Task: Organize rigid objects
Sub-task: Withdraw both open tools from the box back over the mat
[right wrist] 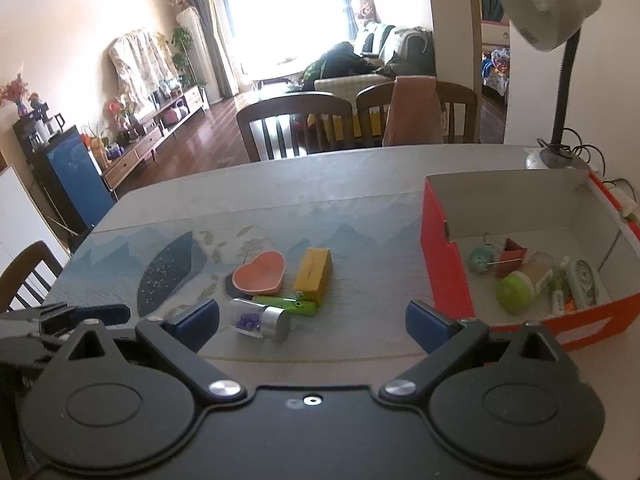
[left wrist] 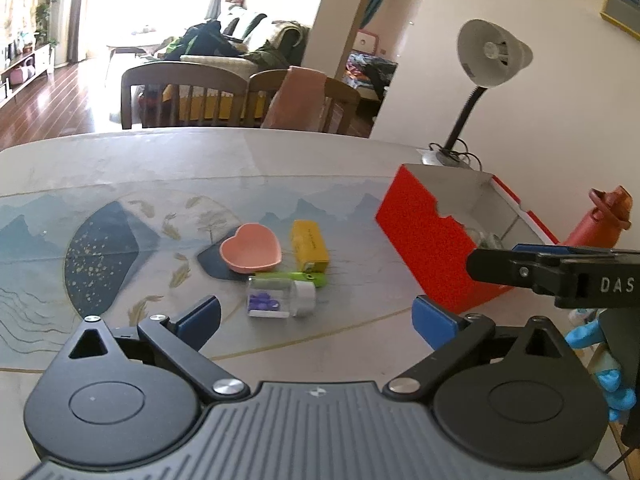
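On table, clear silver-capped jar (right wrist: 262,322), sideways.

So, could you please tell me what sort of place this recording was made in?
Most likely a home's open dining and living area: a dining table with wooden chairs, a sofa behind, and a desk lamp.

Bright daylight from the blown-out far window (right wrist: 280,12), soft faint shadows, fisheye bending at edges, slight blur.

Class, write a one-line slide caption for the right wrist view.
Open right gripper faces a jar, heart dish and yellow box beside a red box.
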Available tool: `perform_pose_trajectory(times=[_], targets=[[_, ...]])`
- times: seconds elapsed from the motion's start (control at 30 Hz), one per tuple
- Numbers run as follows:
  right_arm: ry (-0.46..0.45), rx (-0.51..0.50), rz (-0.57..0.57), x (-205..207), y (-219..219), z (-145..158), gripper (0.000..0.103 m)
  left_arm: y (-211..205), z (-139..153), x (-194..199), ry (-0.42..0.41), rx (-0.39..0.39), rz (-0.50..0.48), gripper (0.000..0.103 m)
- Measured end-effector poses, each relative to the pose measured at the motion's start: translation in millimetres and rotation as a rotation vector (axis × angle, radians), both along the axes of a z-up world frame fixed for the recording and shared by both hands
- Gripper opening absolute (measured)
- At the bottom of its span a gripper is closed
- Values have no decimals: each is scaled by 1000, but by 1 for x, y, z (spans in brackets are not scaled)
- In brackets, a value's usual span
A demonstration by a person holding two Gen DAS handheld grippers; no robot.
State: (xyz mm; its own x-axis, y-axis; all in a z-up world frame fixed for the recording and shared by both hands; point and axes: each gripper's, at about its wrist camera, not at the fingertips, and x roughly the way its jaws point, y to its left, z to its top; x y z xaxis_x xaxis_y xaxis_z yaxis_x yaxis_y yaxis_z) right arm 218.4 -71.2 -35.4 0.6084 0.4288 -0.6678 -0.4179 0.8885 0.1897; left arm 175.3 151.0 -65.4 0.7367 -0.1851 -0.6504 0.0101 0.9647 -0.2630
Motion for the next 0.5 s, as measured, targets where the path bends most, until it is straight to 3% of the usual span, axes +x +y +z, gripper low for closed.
perform_pose_trajectory(times=[0.5], targets=[[73, -64, 72, 78, 46, -46, 99, 2, -49, 46, 23, 122, 136, 102]])
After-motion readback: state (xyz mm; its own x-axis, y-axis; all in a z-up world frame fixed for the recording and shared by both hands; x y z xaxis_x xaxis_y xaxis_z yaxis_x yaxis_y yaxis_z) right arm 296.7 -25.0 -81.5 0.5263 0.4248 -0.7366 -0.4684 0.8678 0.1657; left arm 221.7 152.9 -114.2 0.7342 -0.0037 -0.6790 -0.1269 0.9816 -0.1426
